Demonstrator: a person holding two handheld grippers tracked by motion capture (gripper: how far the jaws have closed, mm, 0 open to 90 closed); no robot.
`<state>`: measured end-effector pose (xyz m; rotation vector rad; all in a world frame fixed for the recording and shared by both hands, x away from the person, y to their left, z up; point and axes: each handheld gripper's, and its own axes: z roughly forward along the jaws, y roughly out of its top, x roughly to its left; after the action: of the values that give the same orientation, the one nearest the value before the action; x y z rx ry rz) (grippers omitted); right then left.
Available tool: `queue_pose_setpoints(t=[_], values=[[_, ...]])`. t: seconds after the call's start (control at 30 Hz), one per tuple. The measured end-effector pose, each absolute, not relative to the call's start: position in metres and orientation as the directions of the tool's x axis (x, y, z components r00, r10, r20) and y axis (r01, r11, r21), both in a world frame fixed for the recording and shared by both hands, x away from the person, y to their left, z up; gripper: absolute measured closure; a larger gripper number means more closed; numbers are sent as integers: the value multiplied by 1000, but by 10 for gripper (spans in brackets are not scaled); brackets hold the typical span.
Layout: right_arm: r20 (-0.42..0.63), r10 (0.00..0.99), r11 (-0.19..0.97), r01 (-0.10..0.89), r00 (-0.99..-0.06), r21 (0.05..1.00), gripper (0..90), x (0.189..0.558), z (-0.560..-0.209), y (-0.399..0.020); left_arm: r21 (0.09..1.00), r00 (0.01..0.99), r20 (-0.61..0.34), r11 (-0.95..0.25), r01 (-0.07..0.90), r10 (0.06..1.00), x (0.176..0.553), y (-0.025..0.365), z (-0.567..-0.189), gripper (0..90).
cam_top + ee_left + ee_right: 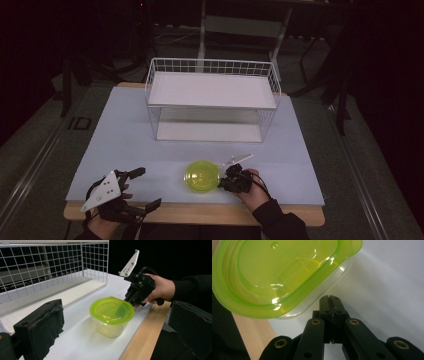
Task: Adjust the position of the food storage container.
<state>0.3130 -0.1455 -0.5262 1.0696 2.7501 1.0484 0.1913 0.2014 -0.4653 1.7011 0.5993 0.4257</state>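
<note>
High view puts the green-lidded container (202, 176) on the white table (120, 140), in front of the wire shelf rack (212, 99), near the table's front edge. The right gripper (223, 181) sits just beside the container's right side, its jaws pressed together with nothing between them, their tips at the lid's rim. The left gripper (142, 187) waits to the container's left, well apart, jaws spread wide. To do this step well, I judge the right jaws should part first, then close squarely on the lid's lip, while the left gripper steadies the clear tub from the container's far side.
</note>
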Motion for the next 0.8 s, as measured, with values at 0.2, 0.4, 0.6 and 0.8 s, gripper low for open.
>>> queue_pose_setpoints(t=[0.2, 0.4, 0.6, 0.8], values=[[220, 601, 544, 595, -768, 592, 892, 314, -527, -140, 976, 799, -42, -147, 162, 600, 192, 201, -466, 10], [213, 596, 550, 587, -774, 594, 879, 313, -527, -137, 976, 800, -42, -147, 161, 599, 192, 201, -466, 11], [171, 622, 540, 577, -764, 613, 854, 312, -517, -146, 976, 802, -50, -140, 165, 595, 193, 201, -466, 10], [127, 643, 524, 555, -755, 646, 781, 304, -506, -166, 976, 807, -42, -149, 159, 589, 193, 199, -466, 11]])
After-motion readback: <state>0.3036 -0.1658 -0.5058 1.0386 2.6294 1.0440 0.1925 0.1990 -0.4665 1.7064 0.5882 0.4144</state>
